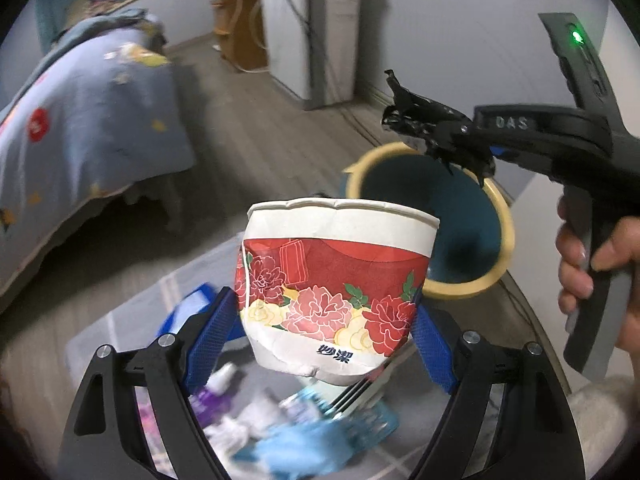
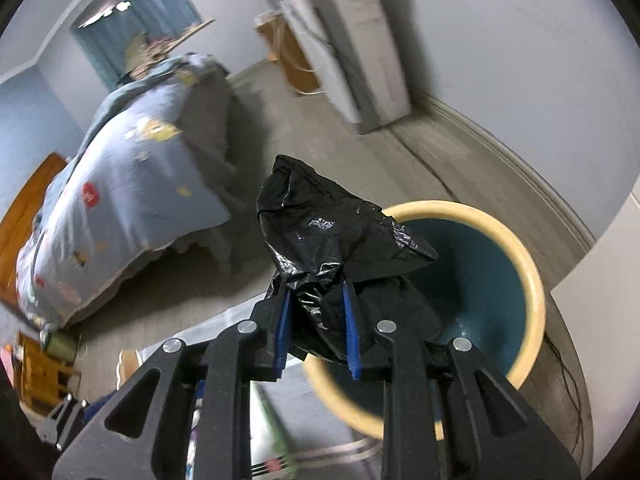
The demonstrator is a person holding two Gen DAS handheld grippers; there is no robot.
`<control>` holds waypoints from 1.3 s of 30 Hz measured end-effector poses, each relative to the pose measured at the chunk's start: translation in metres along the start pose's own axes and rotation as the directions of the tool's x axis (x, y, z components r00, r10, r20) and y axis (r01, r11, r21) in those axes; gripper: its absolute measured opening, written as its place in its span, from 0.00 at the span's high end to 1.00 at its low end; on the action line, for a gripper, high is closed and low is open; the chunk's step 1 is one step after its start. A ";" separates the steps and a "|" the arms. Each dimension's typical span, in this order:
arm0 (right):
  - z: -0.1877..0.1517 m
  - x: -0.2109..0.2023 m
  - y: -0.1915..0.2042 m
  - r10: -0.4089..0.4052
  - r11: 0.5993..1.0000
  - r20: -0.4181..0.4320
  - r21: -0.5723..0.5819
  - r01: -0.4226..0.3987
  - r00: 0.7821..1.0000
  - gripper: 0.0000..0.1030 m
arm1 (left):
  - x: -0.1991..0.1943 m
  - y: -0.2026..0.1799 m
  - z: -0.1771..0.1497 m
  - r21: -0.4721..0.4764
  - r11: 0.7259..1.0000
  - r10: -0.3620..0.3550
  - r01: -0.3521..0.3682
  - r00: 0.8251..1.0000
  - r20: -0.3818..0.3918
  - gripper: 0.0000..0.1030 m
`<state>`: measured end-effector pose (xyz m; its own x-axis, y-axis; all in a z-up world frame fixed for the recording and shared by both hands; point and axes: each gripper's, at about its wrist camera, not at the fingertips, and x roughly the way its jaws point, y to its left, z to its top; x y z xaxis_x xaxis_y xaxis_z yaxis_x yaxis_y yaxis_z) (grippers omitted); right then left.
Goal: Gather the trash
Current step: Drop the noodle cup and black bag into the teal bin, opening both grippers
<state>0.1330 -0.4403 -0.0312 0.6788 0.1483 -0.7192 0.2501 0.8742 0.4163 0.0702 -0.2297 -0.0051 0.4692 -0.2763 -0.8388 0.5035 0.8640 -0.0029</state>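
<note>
My left gripper (image 1: 326,316) is shut on a crushed paper cup (image 1: 334,276), white with red flowers, held up in the air. My right gripper (image 2: 316,312) is shut on a crumpled black plastic bag (image 2: 340,232); it also shows in the left wrist view (image 1: 436,132), held above the rim of the bin. The trash bin (image 1: 472,216) is teal inside with a cream rim; it stands on the floor just beyond both grippers, and in the right wrist view (image 2: 480,272) it lies right under the bag.
A clear storage box (image 1: 168,300) with several blurred packets and wrappers lies below my left gripper. A bed with a blue quilt (image 1: 88,120) is at the left. A white appliance (image 1: 308,32) and a wooden stand (image 1: 240,24) stand by the far wall.
</note>
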 end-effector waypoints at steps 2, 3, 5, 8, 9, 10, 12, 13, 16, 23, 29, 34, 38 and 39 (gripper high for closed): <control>0.003 0.006 -0.018 0.004 0.999 -0.009 0.055 -0.004 1.000 0.79 | 0.011 -0.011 0.004 0.022 1.000 -0.013 0.013 1.000 -0.015 0.19; 0.003 0.009 -0.030 0.012 0.996 -0.018 0.092 -0.010 1.000 0.79 | 0.019 -0.017 0.007 0.034 0.999 -0.021 0.022 0.999 -0.025 0.19; 0.002 0.013 -0.042 0.015 0.991 -0.027 0.133 -0.011 1.000 0.79 | 0.032 -0.027 0.011 0.050 0.998 -0.037 0.039 0.999 -0.039 0.19; 0.000 0.020 -0.056 0.008 0.985 -0.052 0.174 0.001 0.999 0.79 | 0.056 -0.045 0.017 0.083 0.994 -0.063 0.068 0.996 -0.061 0.19; 0.000 0.021 -0.058 0.009 0.983 -0.058 0.185 0.002 0.998 0.78 | 0.060 -0.050 0.018 0.093 0.993 -0.068 0.074 0.995 -0.066 0.19; -0.001 0.020 -0.063 0.009 0.980 -0.058 0.199 0.003 0.998 0.78 | 0.067 -0.055 0.020 0.105 0.991 -0.071 0.078 0.995 -0.072 0.19; -0.002 0.019 -0.073 0.008 0.974 -0.054 0.224 0.004 0.999 0.78 | 0.079 -0.063 0.024 0.131 0.988 -0.073 0.083 0.994 -0.080 0.19; -0.003 0.017 -0.077 0.011 0.971 -0.053 0.239 0.002 0.999 0.78 | 0.084 -0.066 0.027 0.143 0.986 -0.072 0.083 0.994 -0.083 0.19; -0.006 0.015 -0.090 0.014 0.957 -0.051 0.291 0.002 0.999 0.75 | 0.094 -0.078 0.033 0.188 0.979 -0.067 0.080 0.995 -0.079 0.18; -0.009 0.012 -0.099 0.003 0.946 -0.040 0.324 0.010 0.999 0.47 | 0.099 -0.079 0.039 0.162 0.983 -0.085 0.092 0.995 -0.050 0.10; -0.009 0.012 -0.101 -0.008 0.939 -0.048 0.344 0.023 0.999 0.36 | 0.087 -0.065 0.033 0.141 0.987 -0.067 0.073 0.997 -0.048 0.09; -0.008 0.007 -0.091 -0.028 0.956 -0.039 0.292 0.039 0.999 0.19 | 0.059 -0.037 0.021 0.075 0.996 -0.040 0.042 0.999 -0.029 0.07; -0.007 0.003 -0.071 -0.078 0.977 -0.026 0.197 0.081 0.997 0.08 | 0.031 -0.013 0.009 0.040 0.999 -0.003 0.004 1.000 -0.012 0.06; -0.007 0.002 -0.066 -0.088 0.980 -0.025 0.176 0.091 0.996 0.08 | 0.021 -0.004 0.005 0.031 0.999 0.013 -0.013 1.000 -0.003 0.06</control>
<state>0.1132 -0.4939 -0.0642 0.6368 0.0820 -0.7666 0.4284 0.7891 0.4402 0.0816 -0.2410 -0.0200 0.4738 -0.2638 -0.8402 0.5194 0.8542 0.0247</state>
